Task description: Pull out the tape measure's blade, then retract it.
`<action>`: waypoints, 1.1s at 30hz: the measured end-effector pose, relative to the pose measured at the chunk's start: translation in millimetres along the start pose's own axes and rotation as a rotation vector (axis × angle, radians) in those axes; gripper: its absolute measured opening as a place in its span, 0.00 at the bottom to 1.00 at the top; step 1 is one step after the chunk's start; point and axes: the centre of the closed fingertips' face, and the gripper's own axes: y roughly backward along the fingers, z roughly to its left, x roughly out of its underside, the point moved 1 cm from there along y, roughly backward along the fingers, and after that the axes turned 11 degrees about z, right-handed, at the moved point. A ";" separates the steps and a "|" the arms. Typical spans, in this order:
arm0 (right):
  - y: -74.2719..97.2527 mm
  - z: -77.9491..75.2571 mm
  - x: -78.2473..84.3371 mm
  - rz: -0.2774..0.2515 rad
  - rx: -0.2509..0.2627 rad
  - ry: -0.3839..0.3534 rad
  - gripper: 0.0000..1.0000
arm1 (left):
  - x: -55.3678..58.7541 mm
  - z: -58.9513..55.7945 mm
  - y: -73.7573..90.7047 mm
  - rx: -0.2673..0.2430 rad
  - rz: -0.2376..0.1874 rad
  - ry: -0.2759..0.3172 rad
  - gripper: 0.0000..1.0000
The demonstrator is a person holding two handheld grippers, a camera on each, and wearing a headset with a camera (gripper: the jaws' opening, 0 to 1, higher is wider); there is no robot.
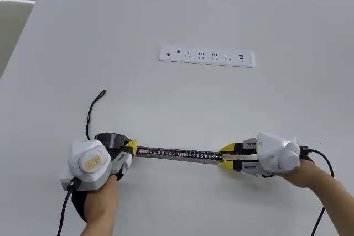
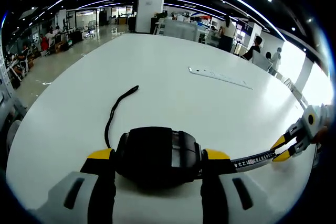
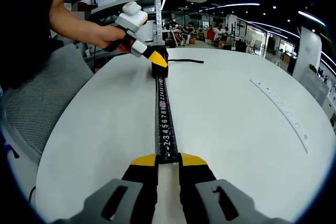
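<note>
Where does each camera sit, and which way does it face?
Head view: on the person's head, looking down at the white table; shows left hand on left gripper, right hand on right gripper.
Left gripper view: on the left gripper, facing across the table; its jaws clamp the black tape measure case.
Right gripper view: on the right gripper, facing along the dark numbered blade toward the case; its jaws pinch the blade's end.
Shared: both gripper views show the blade and a white power strip.
</note>
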 end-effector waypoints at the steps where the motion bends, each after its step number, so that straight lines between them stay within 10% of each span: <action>1: 0.3 -0.3 -1.4 -0.002 0.000 0.002 0.14 | 0.2 0.0 0.2 0.003 0.004 0.000 0.62; 33: -2.4 -0.6 -10.3 -0.011 0.002 0.006 0.14 | 0.9 0.4 1.1 0.027 0.012 0.010 0.62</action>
